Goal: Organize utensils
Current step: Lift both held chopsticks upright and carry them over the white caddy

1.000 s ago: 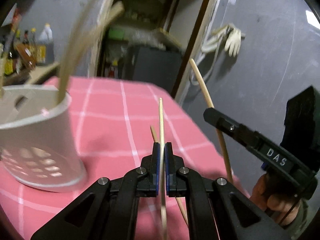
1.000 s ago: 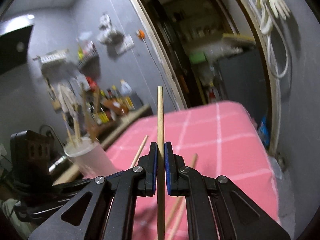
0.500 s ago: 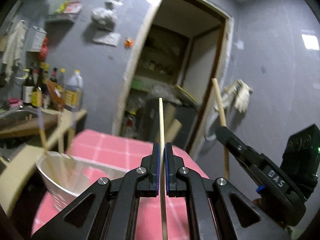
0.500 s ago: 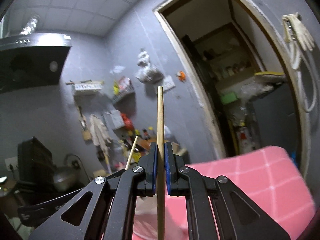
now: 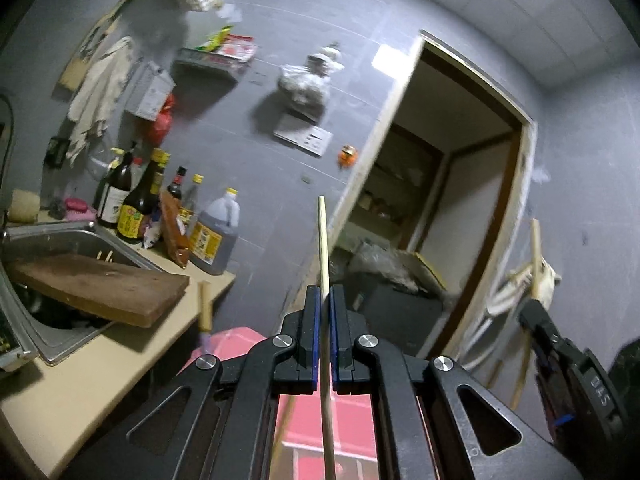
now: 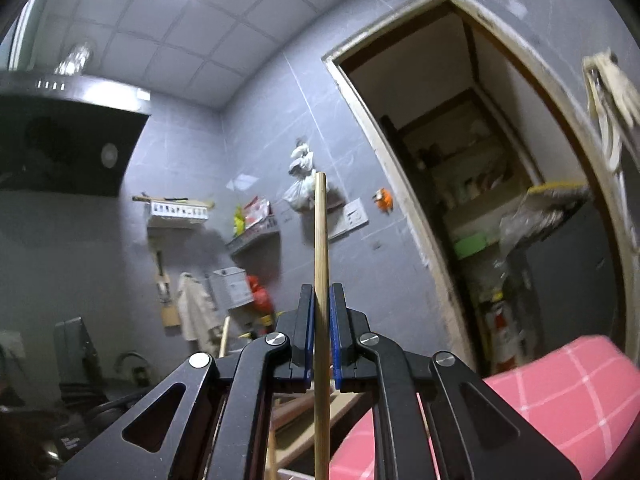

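1. Chopstick pinched in left gripper, jaws closed on it, long axis toward 12 o'clock.
2. Second chopstick clamped likewise in right gripper, tip at 12 o'clock.
3. Utensil holder unseen; likely below, both sticks aloft.
4. Pink checked tablecloth at 4 o'clock, right view.
5. Sink, sauce bottles at 9 o'clock, left view; doorway toward 2.

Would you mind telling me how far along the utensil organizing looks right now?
Nothing reads as finished here: no holder is in view. In hand: the left claw is shut on a thin chopstick, the right claw on a thicker chopstick, both above the pink checked tablecloth. Left: placing both.
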`<control>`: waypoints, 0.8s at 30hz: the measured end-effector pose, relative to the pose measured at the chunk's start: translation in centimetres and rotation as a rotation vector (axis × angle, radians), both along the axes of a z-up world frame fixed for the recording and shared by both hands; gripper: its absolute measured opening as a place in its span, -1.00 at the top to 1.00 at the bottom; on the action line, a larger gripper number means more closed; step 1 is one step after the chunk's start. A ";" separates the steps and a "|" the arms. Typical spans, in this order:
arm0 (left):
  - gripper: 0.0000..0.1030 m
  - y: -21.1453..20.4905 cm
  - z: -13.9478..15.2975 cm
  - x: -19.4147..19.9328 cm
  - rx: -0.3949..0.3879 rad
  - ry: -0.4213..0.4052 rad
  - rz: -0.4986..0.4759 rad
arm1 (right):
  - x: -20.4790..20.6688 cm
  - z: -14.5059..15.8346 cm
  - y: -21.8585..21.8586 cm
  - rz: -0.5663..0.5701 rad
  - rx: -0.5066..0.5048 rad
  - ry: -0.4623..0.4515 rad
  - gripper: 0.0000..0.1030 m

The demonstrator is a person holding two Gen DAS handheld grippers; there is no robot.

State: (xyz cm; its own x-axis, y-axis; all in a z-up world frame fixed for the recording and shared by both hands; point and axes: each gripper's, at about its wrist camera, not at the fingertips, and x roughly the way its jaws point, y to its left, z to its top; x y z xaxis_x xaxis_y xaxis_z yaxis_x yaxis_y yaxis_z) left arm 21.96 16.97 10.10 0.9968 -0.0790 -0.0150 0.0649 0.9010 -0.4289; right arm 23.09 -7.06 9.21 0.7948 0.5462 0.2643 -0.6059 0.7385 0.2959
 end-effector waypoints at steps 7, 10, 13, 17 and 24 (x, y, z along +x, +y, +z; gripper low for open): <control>0.95 0.2 -1.4 0.4 0.014 -0.033 0.087 | -0.4 -0.8 1.2 -0.075 -0.011 -0.076 0.90; 0.95 -0.3 -2.3 0.4 0.027 -0.032 0.116 | -0.1 -1.5 1.0 -0.088 -0.010 -0.068 0.90; 0.95 -0.8 -2.8 0.3 0.036 -0.035 0.125 | 0.3 -1.9 1.0 -0.100 -0.011 -0.055 0.90; 0.95 -1.3 -3.2 0.2 0.054 -0.042 0.134 | 0.2 -2.1 1.3 -0.109 -0.017 -0.063 0.90; 0.95 -2.3 -4.0 0.3 0.081 -0.036 0.126 | 0.2 -2.7 2.2 -0.137 -0.054 -0.069 0.90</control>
State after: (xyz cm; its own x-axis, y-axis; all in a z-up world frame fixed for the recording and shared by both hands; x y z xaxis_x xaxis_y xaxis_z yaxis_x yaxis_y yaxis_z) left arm 22.23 14.67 6.09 0.9987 0.0470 0.0192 -0.0371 0.9345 -0.3541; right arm 23.26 -4.89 6.50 0.8440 0.4486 0.2941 -0.5157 0.8294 0.2150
